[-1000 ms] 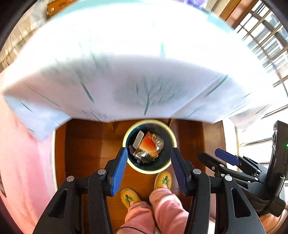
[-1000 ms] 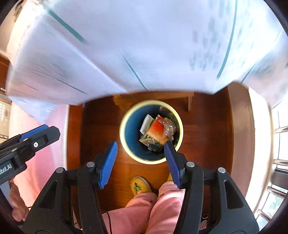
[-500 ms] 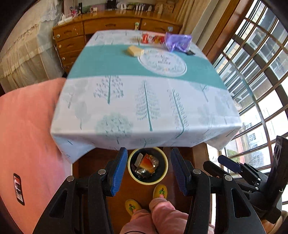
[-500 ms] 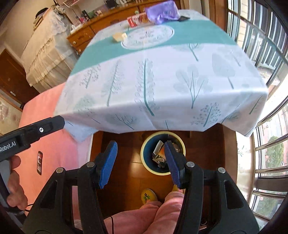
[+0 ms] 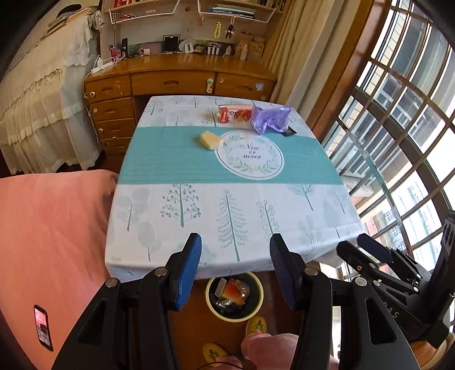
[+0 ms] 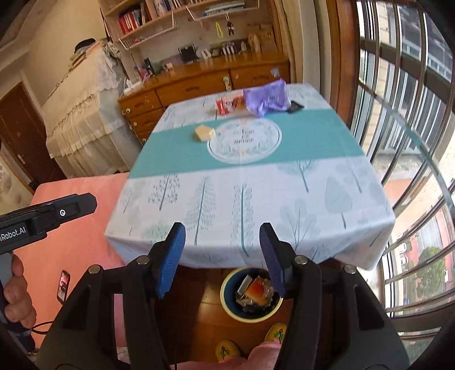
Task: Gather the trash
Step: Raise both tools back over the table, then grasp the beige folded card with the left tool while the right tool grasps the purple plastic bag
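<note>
Trash bin (image 5: 257, 287) half hidden under tablecloth (image 5: 233, 222)

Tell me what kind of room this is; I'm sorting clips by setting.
Most likely a bedroom at home: a pink bed beside the clothed table, a wooden dresser with knick-knacks, bookshelves above, and a barred bay window.

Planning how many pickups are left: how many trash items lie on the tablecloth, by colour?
Yellow block: 1
Red wrapper: 1
Purple bag: 1
Black packet: 1
Total: 4
</note>
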`<state>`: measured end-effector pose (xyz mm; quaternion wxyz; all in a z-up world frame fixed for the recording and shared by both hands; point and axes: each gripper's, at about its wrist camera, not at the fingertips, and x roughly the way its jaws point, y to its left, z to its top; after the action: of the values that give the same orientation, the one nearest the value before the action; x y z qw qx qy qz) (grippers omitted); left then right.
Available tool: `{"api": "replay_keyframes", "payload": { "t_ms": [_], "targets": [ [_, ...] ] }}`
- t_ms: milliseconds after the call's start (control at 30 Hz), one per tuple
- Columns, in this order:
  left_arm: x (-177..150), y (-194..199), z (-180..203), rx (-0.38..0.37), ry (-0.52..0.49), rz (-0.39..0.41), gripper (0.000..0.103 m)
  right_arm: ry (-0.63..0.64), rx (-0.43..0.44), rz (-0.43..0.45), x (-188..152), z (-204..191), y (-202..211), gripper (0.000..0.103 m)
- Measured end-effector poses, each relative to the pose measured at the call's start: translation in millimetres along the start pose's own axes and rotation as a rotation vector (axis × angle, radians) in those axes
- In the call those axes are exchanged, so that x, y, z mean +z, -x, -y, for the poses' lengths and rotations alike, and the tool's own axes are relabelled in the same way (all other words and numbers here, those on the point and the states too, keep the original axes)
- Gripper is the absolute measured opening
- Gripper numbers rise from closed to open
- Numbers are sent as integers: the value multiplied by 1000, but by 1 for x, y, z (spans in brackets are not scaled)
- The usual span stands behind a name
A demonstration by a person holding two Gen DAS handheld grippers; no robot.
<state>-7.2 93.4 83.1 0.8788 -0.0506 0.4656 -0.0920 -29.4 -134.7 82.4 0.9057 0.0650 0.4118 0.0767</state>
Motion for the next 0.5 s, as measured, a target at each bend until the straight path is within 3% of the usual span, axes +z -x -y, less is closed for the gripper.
{"api": "replay_keyframes", "payload": {
  "t_ms": [233, 500],
  "targets": [
    [46, -11, -11, 20, 67, 27, 51, 11, -12, 35, 41, 13, -11, 51],
    [120, -80, -16, 72, 167, -17, 51, 81, 15, 50, 118, 54, -73, 51]
  ]
}}
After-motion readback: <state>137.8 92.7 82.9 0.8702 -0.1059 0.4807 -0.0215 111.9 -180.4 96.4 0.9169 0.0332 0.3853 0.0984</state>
